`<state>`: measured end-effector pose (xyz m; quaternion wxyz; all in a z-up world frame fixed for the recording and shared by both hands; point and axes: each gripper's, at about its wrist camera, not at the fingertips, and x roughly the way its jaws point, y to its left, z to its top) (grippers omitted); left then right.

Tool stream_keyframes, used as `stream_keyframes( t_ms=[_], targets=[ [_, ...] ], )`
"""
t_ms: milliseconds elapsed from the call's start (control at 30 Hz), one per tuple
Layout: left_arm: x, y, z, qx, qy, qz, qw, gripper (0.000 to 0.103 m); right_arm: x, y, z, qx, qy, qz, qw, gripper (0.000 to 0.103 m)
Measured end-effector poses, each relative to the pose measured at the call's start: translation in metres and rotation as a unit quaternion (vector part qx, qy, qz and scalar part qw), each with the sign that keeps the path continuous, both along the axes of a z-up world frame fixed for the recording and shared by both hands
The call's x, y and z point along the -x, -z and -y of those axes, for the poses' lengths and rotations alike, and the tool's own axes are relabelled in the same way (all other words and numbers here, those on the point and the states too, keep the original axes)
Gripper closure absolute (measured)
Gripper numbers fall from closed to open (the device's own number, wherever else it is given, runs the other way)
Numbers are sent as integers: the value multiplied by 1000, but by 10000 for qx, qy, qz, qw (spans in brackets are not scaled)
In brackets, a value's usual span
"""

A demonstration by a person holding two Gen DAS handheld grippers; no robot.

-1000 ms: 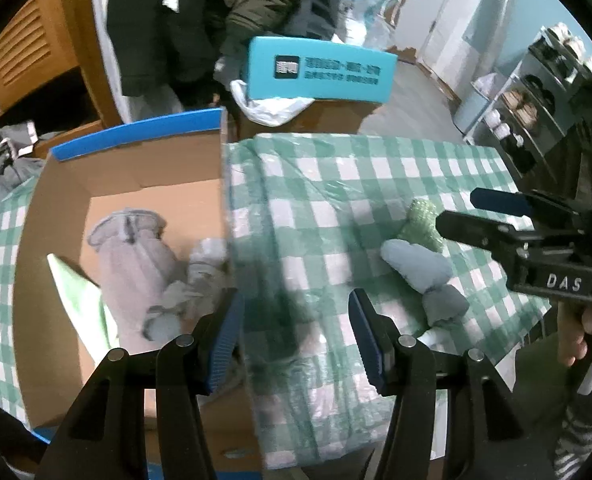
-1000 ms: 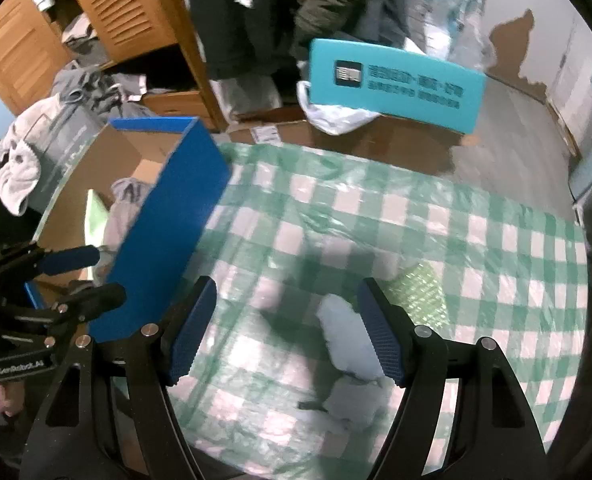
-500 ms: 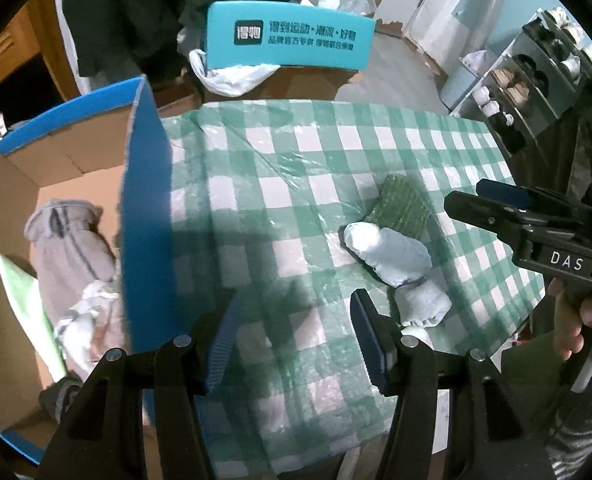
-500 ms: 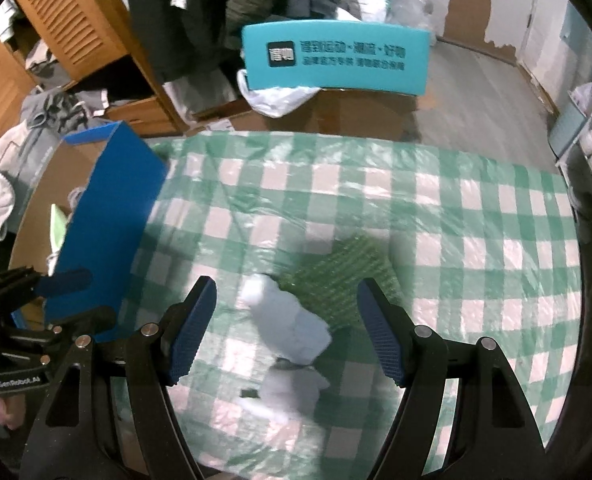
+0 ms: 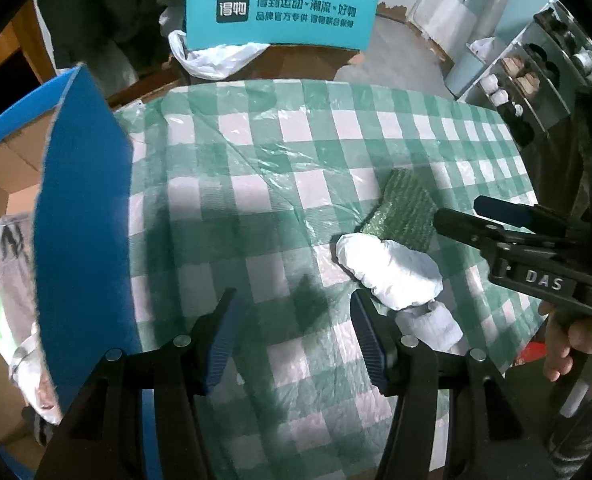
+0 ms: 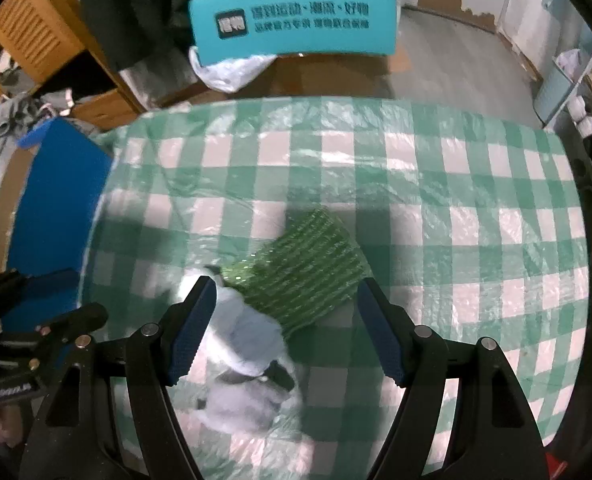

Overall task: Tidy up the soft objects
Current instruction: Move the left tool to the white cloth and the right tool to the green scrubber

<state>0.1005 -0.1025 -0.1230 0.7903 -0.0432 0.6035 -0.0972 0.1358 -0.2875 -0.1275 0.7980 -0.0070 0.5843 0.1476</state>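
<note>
A pale blue sock bundle (image 5: 388,268) lies on the green checked tablecloth (image 5: 256,184), with a smaller pale bundle (image 5: 432,324) in front of it and a green ribbed knit piece (image 5: 406,216) behind it. My left gripper (image 5: 296,340) is open over bare cloth just left of the bundle, holding nothing. My right gripper (image 6: 286,292) is open above the green knit piece (image 6: 304,272) and the pale bundle (image 6: 252,336), which is blurred. From the left wrist view the right gripper (image 5: 460,210) hangs beside the knit piece. The left gripper (image 6: 84,294) shows at the left edge.
A cardboard box with a raised blue flap (image 5: 80,220) stands at the table's left end and holds grey soft items (image 5: 8,248). A teal printed box (image 5: 284,12) and a white plastic bag (image 5: 212,60) sit beyond the far edge. Shelves (image 5: 536,80) stand at the right.
Both grippers have come down and moved right, away from the box and toward the bundles. The pale bundle and the green knit piece now sit larger and closer. Jaw openings look unchanged.
</note>
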Motion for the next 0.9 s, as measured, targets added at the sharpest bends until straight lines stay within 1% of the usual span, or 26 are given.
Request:
stream_keyframes(
  t_ms=[233,367,467,633,767,900],
  targets=[
    [-14,15,10,22,15,-131,9999,45,-12,24,6,75,184,-210,9996,29],
    [-21,24,13,-2,11,-226,9997,45,-16,36,6,140,181,-282,9993,29],
    [-26,30,13,-7,-7,-301,9995,45,-19,47,4,300,126,-332,9989,29],
    [-31,32,15,30,-7,-363,9993,45,-20,62,5,712,100,-361,9968,29],
    [-33,31,23,33,78,-350,9994,45,-20,66,10,794,80,-357,9962,29],
    [-34,32,31,9,161,-360,9992,45,-21,68,18,981,121,-347,9945,29]
  ],
)
